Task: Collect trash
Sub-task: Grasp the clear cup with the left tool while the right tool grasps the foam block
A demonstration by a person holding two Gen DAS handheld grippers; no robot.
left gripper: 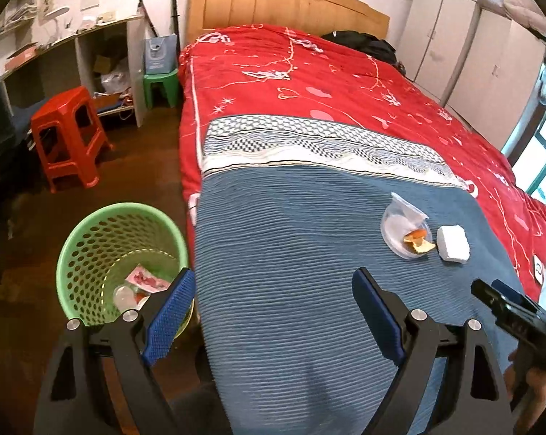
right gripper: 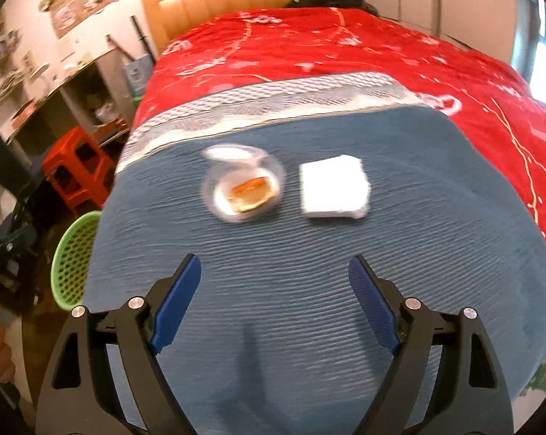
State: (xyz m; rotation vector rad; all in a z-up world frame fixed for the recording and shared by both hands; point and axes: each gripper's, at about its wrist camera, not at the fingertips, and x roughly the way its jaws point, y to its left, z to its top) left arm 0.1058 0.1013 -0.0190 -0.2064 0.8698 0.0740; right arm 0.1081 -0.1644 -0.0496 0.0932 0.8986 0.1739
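Flanking bed (left gripper: 309, 235): green basket (left gripper: 91, 239), red stool (left gripper: 68, 134).

Our left black two-finger gripper with blue pads (left gripper: 273, 311): jaws spread wide, empty. Our right black two-finger gripper with blue pads (right gripper: 274, 301): likewise spread, empty.

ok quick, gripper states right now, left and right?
Left gripper: open, holding nothing, above the blue blanket next to the green bin.
Right gripper: open, holding nothing, pointed at the plastic cup and white tissue.
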